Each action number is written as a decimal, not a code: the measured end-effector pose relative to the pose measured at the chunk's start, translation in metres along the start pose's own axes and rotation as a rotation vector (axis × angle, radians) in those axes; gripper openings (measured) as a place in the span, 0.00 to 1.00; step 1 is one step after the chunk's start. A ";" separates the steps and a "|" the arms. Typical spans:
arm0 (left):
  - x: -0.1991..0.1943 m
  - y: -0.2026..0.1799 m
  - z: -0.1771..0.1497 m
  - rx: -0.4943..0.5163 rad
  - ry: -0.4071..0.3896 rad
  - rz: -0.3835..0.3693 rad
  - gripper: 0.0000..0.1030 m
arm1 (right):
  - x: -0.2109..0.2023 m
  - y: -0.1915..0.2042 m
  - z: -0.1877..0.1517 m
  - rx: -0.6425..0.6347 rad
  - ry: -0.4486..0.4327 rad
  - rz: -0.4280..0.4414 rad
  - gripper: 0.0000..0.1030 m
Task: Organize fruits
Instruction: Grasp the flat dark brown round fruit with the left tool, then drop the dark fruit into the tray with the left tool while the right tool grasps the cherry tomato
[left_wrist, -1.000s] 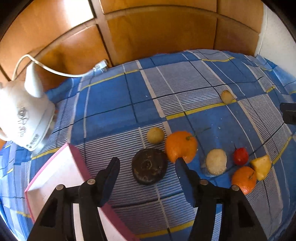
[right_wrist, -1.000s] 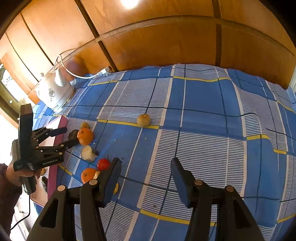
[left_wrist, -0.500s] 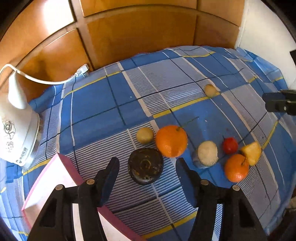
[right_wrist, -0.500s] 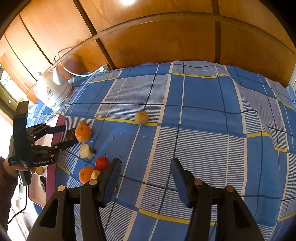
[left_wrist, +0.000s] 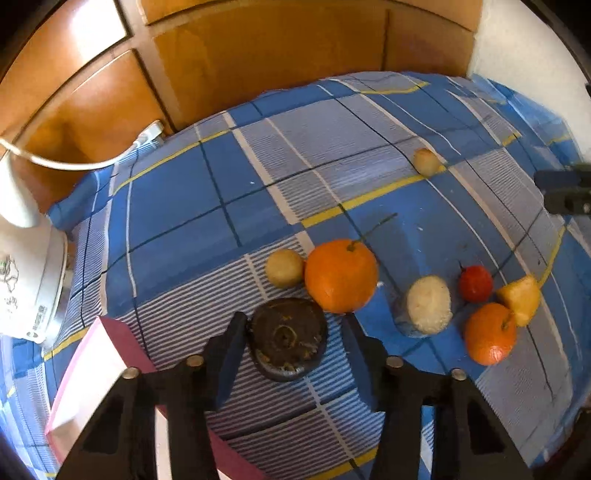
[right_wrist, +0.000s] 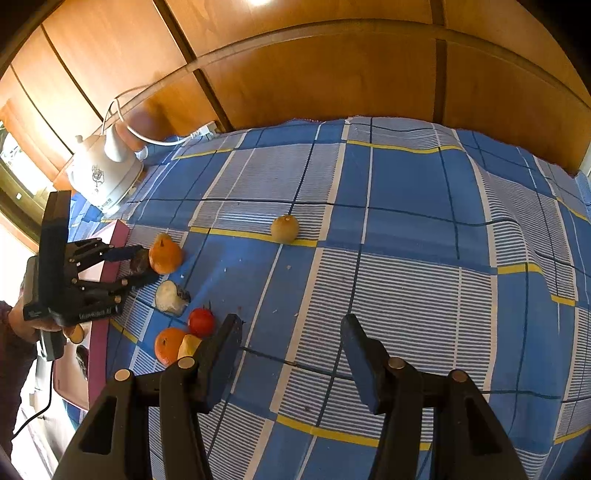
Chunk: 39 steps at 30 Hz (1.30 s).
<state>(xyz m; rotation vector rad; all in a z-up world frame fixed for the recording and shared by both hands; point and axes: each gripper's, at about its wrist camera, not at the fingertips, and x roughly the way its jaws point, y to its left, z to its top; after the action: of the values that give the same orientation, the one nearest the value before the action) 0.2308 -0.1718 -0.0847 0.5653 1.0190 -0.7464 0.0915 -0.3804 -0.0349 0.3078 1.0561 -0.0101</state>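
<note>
A blue checked cloth (right_wrist: 406, 229) is seen spread over the table, backed by wooden panelling (right_wrist: 314, 74). A white kettle (right_wrist: 103, 173) is stood at the far left of the cloth, and the pink-rimmed box (left_wrist: 92, 365) is set near it at the left edge. The left gripper (left_wrist: 291, 354) is held low with its jaws spread wide on either side of a dark round fruit (left_wrist: 288, 338), which is not clamped. Just beyond that fruit a large orange (left_wrist: 341, 275) is lain, touched on its left by a small pale yellow fruit (left_wrist: 284, 267). To the right a whitish fruit (left_wrist: 428, 304), a small orange (left_wrist: 489, 334), a yellow wedge (left_wrist: 521, 299) and a red fruit (left_wrist: 475, 282) are clustered. One more pale fruit (right_wrist: 284, 229) is left well apart, farther back. The right gripper (right_wrist: 291, 354) is held above bare cloth, its jaws released and empty.
</note>
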 end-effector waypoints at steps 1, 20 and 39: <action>0.000 0.003 0.001 -0.026 -0.003 0.002 0.43 | 0.001 0.001 0.000 -0.004 0.000 -0.002 0.55; -0.105 -0.041 -0.073 -0.364 -0.257 -0.019 0.43 | 0.028 0.028 -0.005 0.018 0.118 0.286 0.38; -0.145 -0.045 -0.136 -0.514 -0.318 -0.011 0.43 | 0.078 0.073 0.013 -0.004 0.225 0.160 0.22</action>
<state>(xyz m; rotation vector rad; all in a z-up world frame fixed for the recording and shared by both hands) 0.0758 -0.0600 -0.0152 -0.0056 0.8700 -0.5319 0.1530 -0.3032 -0.0779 0.3958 1.2512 0.1739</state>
